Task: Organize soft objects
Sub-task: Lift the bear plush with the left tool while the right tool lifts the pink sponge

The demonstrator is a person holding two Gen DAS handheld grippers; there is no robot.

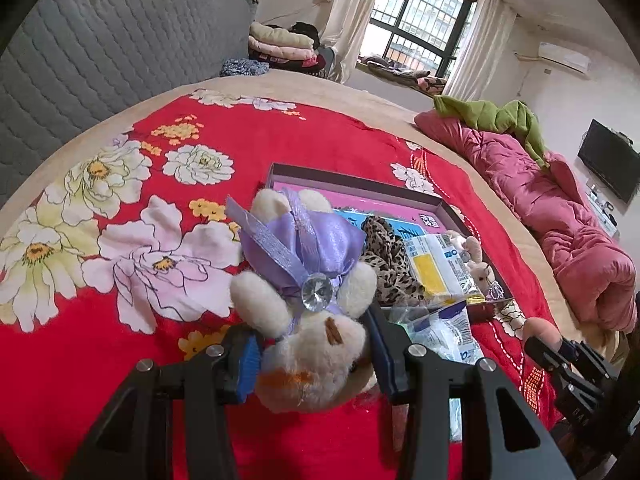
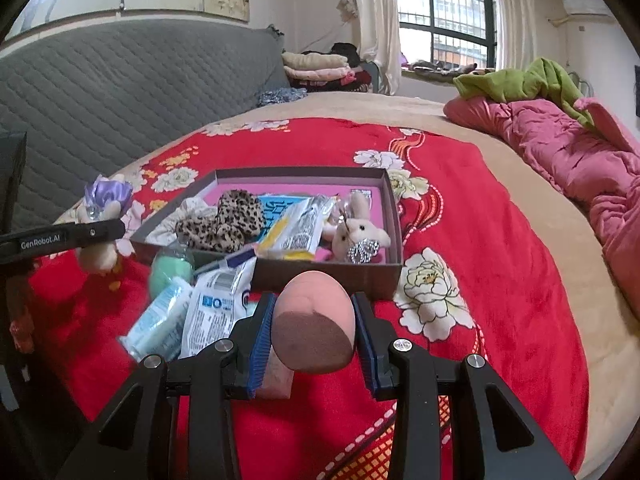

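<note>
My left gripper (image 1: 314,356) is shut on a cream plush bear in a purple satin dress (image 1: 308,280), held above the red floral blanket, left of the shallow brown box (image 1: 360,184). The bear also shows in the right wrist view (image 2: 102,224). My right gripper (image 2: 314,338) is shut on a pink egg-shaped makeup sponge (image 2: 316,320), just in front of the box (image 2: 328,276). The box holds a leopard-print cloth (image 2: 228,220), a wrapped packet (image 2: 296,228) and a small plush rabbit (image 2: 356,232).
Loose plastic packets (image 2: 208,312) and a green sponge (image 2: 170,268) lie on the blanket left of the box's front. A pink quilt (image 2: 580,160) with a green cloth lies at the bed's right. A grey quilted headboard (image 2: 120,84) stands behind.
</note>
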